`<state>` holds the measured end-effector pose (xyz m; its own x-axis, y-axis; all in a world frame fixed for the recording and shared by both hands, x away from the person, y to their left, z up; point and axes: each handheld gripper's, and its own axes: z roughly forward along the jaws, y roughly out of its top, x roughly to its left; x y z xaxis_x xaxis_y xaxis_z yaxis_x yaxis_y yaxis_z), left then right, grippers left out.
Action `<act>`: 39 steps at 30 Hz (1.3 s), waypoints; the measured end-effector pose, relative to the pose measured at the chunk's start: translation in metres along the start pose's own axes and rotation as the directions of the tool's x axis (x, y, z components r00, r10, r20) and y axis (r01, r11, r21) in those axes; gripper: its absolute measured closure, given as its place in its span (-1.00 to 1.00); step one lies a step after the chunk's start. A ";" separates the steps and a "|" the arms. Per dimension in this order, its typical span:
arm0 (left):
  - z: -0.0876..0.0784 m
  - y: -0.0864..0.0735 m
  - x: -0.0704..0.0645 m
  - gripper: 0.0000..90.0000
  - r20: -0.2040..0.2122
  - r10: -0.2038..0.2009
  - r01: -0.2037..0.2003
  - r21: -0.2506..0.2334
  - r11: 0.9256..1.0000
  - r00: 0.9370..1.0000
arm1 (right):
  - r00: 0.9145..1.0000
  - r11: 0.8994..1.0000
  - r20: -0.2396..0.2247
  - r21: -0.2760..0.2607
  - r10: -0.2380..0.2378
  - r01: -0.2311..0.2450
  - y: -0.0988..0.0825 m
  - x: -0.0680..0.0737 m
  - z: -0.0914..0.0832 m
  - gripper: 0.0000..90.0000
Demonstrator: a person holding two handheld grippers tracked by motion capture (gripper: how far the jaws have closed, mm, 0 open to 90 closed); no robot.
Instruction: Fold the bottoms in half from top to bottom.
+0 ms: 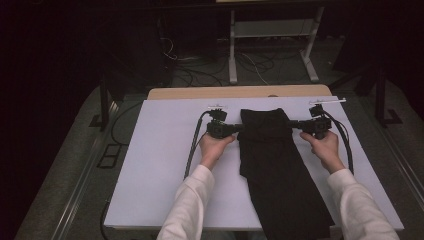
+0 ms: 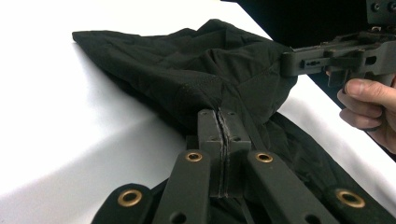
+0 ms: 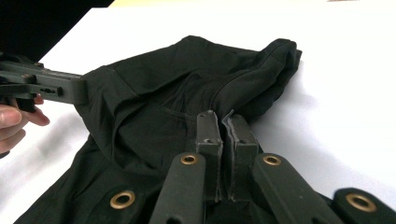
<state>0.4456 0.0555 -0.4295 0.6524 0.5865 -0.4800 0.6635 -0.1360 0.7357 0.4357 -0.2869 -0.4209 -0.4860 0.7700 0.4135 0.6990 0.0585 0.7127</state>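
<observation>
A long black garment (image 1: pixel 272 165) lies folded on the white board (image 1: pixel 160 165), running from the far middle to the near edge. My left gripper (image 1: pixel 239 128) is shut on its left edge near the far end, and my right gripper (image 1: pixel 294 124) is shut on the opposite edge. In the left gripper view the jaws (image 2: pixel 219 116) pinch bunched black fabric (image 2: pixel 187 70), with the other gripper (image 2: pixel 327 58) across it. In the right gripper view the jaws (image 3: pixel 223 120) clamp the cloth (image 3: pixel 154 102). There the fabric rises in folds between the two grippers.
The white board rests on a wooden table whose far edge (image 1: pixel 235 92) shows behind it. Cables (image 1: pixel 192 150) trail from each gripper across the board. A white metal frame (image 1: pixel 232 55) and loose wires stand on the floor beyond. The surroundings are dark.
</observation>
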 end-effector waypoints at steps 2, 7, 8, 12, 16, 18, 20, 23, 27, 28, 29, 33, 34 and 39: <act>-0.002 0.000 -0.001 0.95 0.000 0.001 -0.001 -0.001 1.000 1.000 | 1.000 1.000 -0.005 -0.006 -0.001 0.001 0.000 0.001 -0.002 0.89; -0.006 0.000 -0.007 0.95 0.001 0.006 -0.006 -0.002 1.000 1.000 | 1.000 1.000 -0.018 -0.019 0.006 -0.007 -0.001 0.004 -0.006 0.89; -0.007 0.000 -0.008 0.96 0.003 0.006 -0.006 -0.002 1.000 1.000 | 1.000 1.000 -0.019 -0.022 0.008 -0.008 -0.002 0.004 -0.007 0.88; -0.011 0.001 -0.016 0.95 0.002 0.009 -0.009 -0.009 1.000 1.000 | 1.000 1.000 -0.019 -0.028 0.005 -0.005 -0.004 0.008 -0.008 0.89; -0.016 0.003 -0.025 0.95 0.007 0.020 -0.020 -0.015 1.000 1.000 | 1.000 0.999 -0.024 -0.042 0.001 -0.002 -0.005 0.013 -0.015 0.89; -0.018 0.003 -0.030 0.95 0.012 0.025 -0.025 -0.017 1.000 1.000 | 1.000 0.999 -0.027 -0.050 -0.002 0.000 -0.006 0.014 -0.019 0.89; -0.021 0.003 -0.036 0.95 0.016 0.034 -0.033 -0.010 0.999 0.999 | 1.000 0.999 -0.031 -0.055 0.001 -0.002 -0.006 0.015 -0.023 0.89; -0.023 0.000 -0.042 0.95 0.023 0.040 -0.040 -0.006 0.999 0.999 | 1.000 0.998 -0.030 -0.057 0.004 -0.005 -0.010 0.016 -0.026 0.89; -0.024 -0.006 -0.046 0.95 0.031 0.040 -0.039 -0.004 0.999 0.999 | 1.000 0.999 -0.024 -0.049 -0.002 0.001 -0.015 0.019 -0.029 0.89; -0.024 -0.008 -0.047 0.95 0.033 0.037 -0.036 -0.007 0.999 0.999 | 1.000 0.999 -0.024 -0.049 -0.002 0.001 -0.016 0.019 -0.030 0.89; -0.024 -0.010 -0.047 0.95 0.036 0.030 -0.030 -0.008 1.000 0.999 | 1.000 0.999 -0.026 -0.048 0.000 -0.001 -0.017 0.020 -0.031 0.89; -0.029 -0.016 -0.049 0.95 0.046 0.023 -0.023 -0.008 1.000 0.999 | 1.000 0.998 -0.031 -0.055 -0.001 -0.001 -0.021 0.023 -0.037 0.89; -0.031 -0.017 -0.050 0.95 0.050 0.023 -0.023 -0.008 1.000 0.998 | 0.999 0.999 -0.033 -0.054 -0.002 0.000 -0.022 0.024 -0.038 0.88; -0.036 -0.025 -0.053 0.95 0.060 0.016 -0.016 -0.010 1.000 0.998 | 0.999 0.999 -0.045 -0.047 0.000 -0.003 -0.028 0.026 -0.043 0.89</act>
<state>0.3809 0.0563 -0.4051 0.6839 0.5354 -0.4956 0.6494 -0.1370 0.7480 0.3809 -0.2958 -0.4058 -0.5088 0.7406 0.4390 0.6751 0.0268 0.7373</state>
